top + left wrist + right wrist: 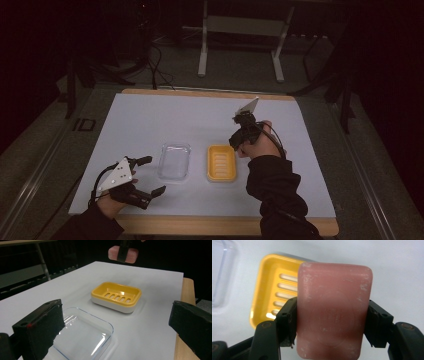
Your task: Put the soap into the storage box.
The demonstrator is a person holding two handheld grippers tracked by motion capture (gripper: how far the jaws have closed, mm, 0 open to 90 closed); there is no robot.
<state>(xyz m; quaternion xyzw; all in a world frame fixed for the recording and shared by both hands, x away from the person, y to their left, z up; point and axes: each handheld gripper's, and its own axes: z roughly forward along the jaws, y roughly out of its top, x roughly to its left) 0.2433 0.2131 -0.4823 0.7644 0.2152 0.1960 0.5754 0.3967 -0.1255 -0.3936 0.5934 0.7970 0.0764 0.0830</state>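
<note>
Okay, table first: white sheet filling mid-frame in the high view, clear lid at centre, yellow soap dish just right of it, the two near but apart.

Your right gripper sits right of centre in that frame, just beside the dish's upper right corner and raised off the sheet. It's clamped on the pink soap bar, pads on the bar's two long edges, flat face to the camera. In the left gripper view the bar hangs at top centre, above and beyond the dish.

Your left gripper, lower left of the high frame, is released, jaws wide, nothing between them, near the lid.

Judgement: the bar goes into the dish next. In the right gripper view its long axis runs top to bottom, the same way as the dish's long side, so no twist should be needed. Slide the bar toward frame left until centred over the slots, lower flat, let go only once it's resting. Watch the near rim; a tilted bar could catch it.
</note>
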